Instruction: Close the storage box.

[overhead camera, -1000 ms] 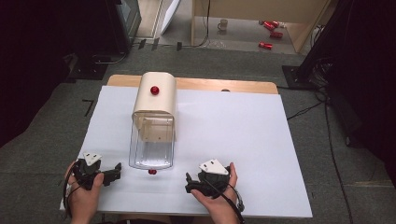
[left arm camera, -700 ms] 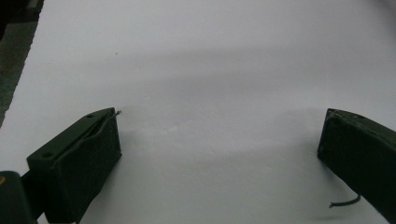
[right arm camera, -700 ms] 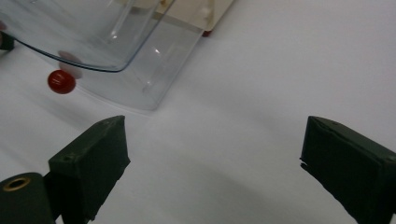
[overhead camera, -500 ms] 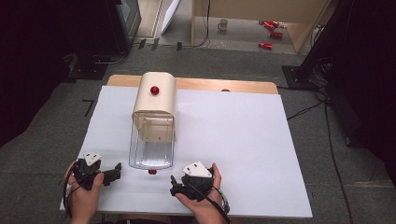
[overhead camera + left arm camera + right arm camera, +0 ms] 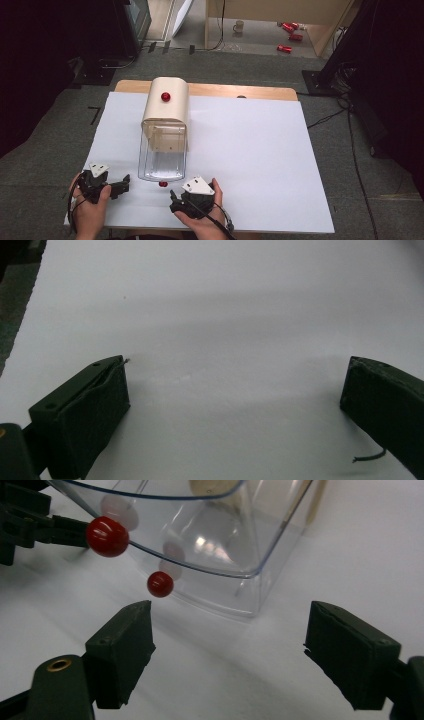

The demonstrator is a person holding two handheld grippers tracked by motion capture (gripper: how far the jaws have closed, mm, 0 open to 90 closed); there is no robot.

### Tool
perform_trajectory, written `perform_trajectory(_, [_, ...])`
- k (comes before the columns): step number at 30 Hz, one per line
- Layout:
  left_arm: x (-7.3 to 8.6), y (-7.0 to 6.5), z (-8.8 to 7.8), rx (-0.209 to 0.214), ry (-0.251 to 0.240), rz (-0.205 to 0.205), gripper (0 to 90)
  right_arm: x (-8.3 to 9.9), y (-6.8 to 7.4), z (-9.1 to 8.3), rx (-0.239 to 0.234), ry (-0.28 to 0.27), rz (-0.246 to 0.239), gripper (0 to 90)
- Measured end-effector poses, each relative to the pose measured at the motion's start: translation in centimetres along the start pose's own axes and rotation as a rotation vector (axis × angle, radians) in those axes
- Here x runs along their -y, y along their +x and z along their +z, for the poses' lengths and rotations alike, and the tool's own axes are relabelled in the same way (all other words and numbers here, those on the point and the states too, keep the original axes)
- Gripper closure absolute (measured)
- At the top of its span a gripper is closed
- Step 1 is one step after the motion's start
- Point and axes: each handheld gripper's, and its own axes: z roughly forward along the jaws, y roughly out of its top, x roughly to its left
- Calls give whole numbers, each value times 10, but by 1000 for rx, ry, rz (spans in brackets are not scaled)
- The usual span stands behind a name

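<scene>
Drawer [image 5: 162, 167] knob [image 5: 108, 536] sits left of the wide-open right gripper [image 5: 227, 645], so closing now would miss; left gripper [image 5: 235, 405] gapes, empty.

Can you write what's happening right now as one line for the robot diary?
left gripper: open, over white table | right gripper: open, facing clear plastic drawer of cream box, near red round knob | nothing held

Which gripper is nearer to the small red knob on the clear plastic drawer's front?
Right. The right gripper sits just below the small red knob; the left gripper lies farther left.
</scene>
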Motion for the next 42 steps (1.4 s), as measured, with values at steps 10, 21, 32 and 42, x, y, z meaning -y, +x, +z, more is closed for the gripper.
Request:
perform_trajectory(10, [0, 0, 0, 0, 1, 0, 0, -1, 14, 2, -38, -25, 7, 443])
perform_trajectory(21, [0, 0, 0, 1, 1, 0, 0, -7, 31, 2, -80, -52, 30, 679])
perform_trajectory(32, [0, 0, 0, 1, 1, 0, 0, -12, 42, 7, -90, -51, 43, 765])
perform_trajectory(42, [0, 0, 0, 1, 1, 0, 0, -15, 43, 6, -99, -43, 56, 810])
